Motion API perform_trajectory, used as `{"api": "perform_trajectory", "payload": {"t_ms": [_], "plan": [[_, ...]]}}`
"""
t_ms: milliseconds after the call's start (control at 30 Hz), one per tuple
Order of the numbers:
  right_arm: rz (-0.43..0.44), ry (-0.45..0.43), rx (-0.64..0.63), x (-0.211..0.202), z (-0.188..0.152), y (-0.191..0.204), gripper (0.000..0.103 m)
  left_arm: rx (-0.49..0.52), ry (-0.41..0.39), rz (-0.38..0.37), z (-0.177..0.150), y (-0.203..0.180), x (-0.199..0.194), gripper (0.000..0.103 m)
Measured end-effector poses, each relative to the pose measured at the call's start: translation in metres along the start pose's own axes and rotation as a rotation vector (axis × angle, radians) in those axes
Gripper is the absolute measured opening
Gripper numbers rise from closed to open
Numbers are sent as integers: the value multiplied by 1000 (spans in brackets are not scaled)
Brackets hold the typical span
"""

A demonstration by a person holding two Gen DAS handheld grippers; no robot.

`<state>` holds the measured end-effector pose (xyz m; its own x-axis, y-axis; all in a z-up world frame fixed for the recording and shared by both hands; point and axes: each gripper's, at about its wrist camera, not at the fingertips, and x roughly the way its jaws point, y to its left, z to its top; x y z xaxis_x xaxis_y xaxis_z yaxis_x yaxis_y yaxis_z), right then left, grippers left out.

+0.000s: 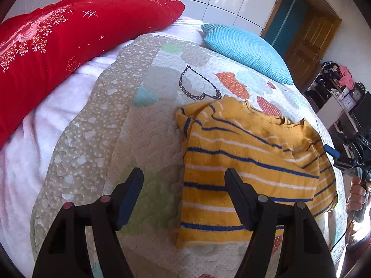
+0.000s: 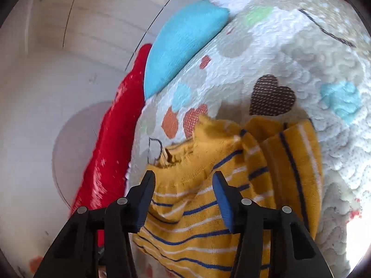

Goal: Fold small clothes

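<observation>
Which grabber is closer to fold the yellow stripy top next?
Probably the right gripper: its open jaws sit right over the yellow striped top. The left gripper is open mostly over the quilt.

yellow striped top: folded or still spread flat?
Partly folded: the yellow striped top has layers doubled over each other on the quilt, edges uneven and bunched.

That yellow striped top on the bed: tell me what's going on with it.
A person is folding the yellow striped top on the quilted bedspread, using two hand-held grippers. It lies partly folded, sides turned in, collar toward the blue pillow. The left hand-held gripper hangs open over the top's near edge, nothing between its fingers. The right hand-held gripper is open above the collar end, not pinching the fabric.
</observation>
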<state>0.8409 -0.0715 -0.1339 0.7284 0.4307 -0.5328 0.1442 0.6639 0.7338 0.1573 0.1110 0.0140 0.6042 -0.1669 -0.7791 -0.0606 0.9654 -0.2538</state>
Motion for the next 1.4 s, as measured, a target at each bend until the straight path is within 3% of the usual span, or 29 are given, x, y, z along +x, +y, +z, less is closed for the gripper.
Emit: {"api": "perform_trajectory", "payload": {"t_ms": [100,167,233,300,400,467,500,567,667,700,733,767,833,900,1067,1133,1200,1333,1367,1400], "plan": [[-64,60,-85,39,4,11,56,-17,15,-11,-4,-1,6,71],[-154,52,-88,59,14,6,56,-17,17,-11,-7,-2,7,71],[-243,4,-24,74,31,-12,55,-14,23,-1,-10,-1,9,71],[-207,-17,125,80,48,-40,55,-15,34,1,-12,1,12,71],[-141,-92,248,61,56,-51,55,-26,55,-8,-17,6,17,72],[-149,-127,217,41,57,-46,58,-42,71,-28,-19,10,22,72],[-157,-140,200,27,54,-46,66,-51,77,-46,-21,11,24,74],[-162,-160,170,-3,43,-48,73,-54,89,-93,-24,10,28,77],[-133,-133,150,-45,18,-62,73,9,108,-143,-30,-3,34,75],[-130,-129,150,-58,7,-68,74,58,119,-150,-33,-11,35,48],[-129,-128,151,-70,-4,-75,74,88,138,-153,-34,-15,36,27],[-125,-127,152,-82,-15,-81,75,110,156,-141,-34,-17,35,15],[-113,-119,156,-101,-36,-92,77,130,135,-112,-30,-13,23,12],[-90,-107,163,-111,-55,-100,79,125,105,-35,-24,-5,12,6],[-39,-62,148,-97,-95,-97,80,60,74,-10,-19,9,-3,11],[-44,-45,101,-83,-104,-88,80,60,65,1,-24,8,-6,25],[-53,-40,55,-68,-106,-77,82,36,67,-20,-30,8,-7,49],[-104,-93,12,-38,-98,-63,82,-13,70,-54,-41,7,-6,51],[-125,-97,-6,-30,-97,-60,69,-22,72,-51,-44,7,-5,51],[-142,-77,-15,-21,-96,-58,37,-30,76,-44,-46,7,-5,51]]}}
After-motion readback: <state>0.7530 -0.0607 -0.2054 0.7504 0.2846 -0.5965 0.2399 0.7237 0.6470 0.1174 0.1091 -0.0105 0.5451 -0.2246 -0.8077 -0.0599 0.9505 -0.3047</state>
